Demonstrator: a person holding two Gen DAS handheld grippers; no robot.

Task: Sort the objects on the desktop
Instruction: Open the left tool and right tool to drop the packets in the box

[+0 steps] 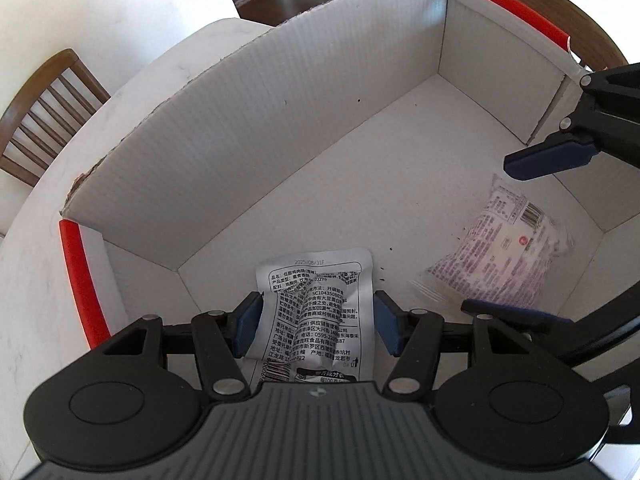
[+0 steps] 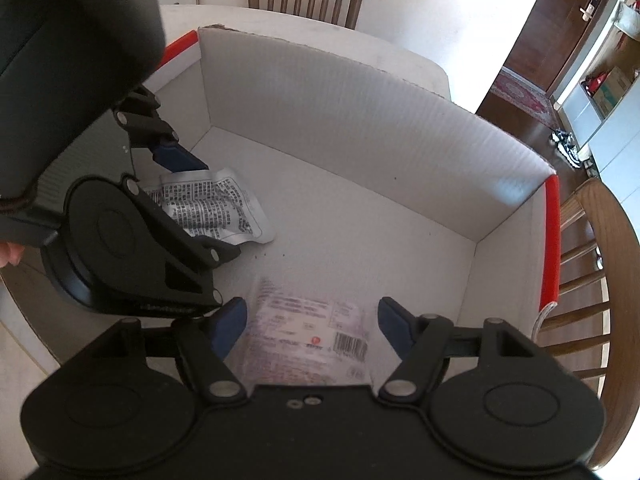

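A silver foil packet (image 1: 316, 300) with black print sits buckled between the blue pads of my left gripper (image 1: 316, 320), which is shut on it low inside the white cardboard box (image 1: 280, 120). A clear packet with pink print (image 1: 504, 248) lies flat on the box floor to the right. My right gripper (image 2: 312, 320) stands open around that pink packet (image 2: 308, 332), with a gap at each pad. The right wrist view also shows the left gripper (image 2: 204, 208) holding the silver packet (image 2: 216, 204) near the box's left wall (image 2: 340, 120).
The box has red strips (image 1: 80, 280) on its short rims and stands on a pale round table (image 1: 36, 260). Wooden chairs (image 2: 580, 280) stand around it. Dark floor with a rug (image 2: 524, 96) and shoes lies beyond. Bare box floor lies between and behind the packets.
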